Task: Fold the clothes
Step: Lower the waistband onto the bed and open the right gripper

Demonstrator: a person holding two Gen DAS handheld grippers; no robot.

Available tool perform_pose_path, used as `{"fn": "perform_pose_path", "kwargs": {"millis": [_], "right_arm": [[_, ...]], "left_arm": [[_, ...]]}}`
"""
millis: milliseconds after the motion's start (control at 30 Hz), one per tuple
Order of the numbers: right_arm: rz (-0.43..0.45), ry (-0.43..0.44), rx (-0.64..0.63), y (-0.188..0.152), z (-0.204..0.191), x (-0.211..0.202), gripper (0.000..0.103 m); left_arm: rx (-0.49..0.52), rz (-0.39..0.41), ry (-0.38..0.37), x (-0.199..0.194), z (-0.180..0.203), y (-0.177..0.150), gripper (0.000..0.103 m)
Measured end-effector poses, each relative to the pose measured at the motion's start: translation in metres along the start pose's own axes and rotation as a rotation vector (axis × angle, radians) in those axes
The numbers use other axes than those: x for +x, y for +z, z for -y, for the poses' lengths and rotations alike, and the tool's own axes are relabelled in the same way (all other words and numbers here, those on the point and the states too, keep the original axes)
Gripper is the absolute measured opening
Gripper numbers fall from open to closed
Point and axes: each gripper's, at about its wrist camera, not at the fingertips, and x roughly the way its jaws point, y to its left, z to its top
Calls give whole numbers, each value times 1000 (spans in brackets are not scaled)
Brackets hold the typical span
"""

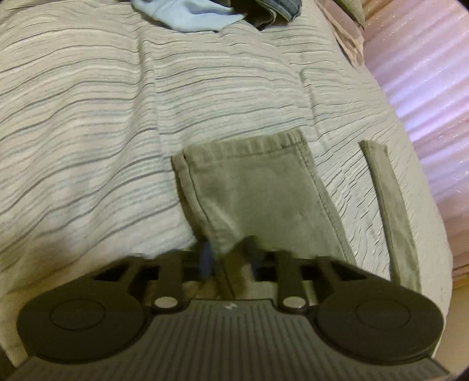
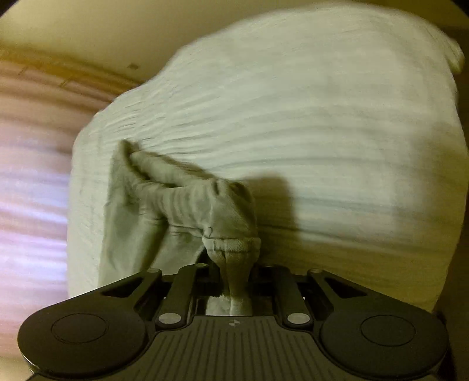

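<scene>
A pair of olive-green trousers lies on a striped bedspread (image 1: 88, 117). In the left wrist view one trouser leg (image 1: 252, 187) runs from its hemmed end toward me, and my left gripper (image 1: 228, 255) is shut on its near part. A second narrow strip of the same olive cloth (image 1: 390, 211) lies to the right. In the right wrist view my right gripper (image 2: 234, 272) is shut on a bunched, gathered edge of the trousers (image 2: 187, 202), which is lifted and crumpled above the bedspread (image 2: 322, 117). Both views are blurred.
At the far end of the bed lie a light blue garment (image 1: 187, 14) and a piece of dark denim (image 1: 278, 8). The bed's edge drops off on the right in the left wrist view, with a pinkish floor (image 1: 425, 88) beyond.
</scene>
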Motion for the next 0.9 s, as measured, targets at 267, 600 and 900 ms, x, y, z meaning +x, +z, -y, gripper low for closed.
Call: {"fn": "perform_pose_path", "kwargs": {"millis": [267, 600, 900], "right_arm": [[-86, -168, -169, 0, -14, 12, 22], [221, -425, -954, -78, -87, -35, 80], [-44, -314, -1253, -120, -64, 48, 80]], "left_arm": [[359, 54, -48, -41, 36, 25, 8], [511, 180, 265, -65, 53, -25, 21], [967, -16, 62, -22, 126, -154, 31]]}}
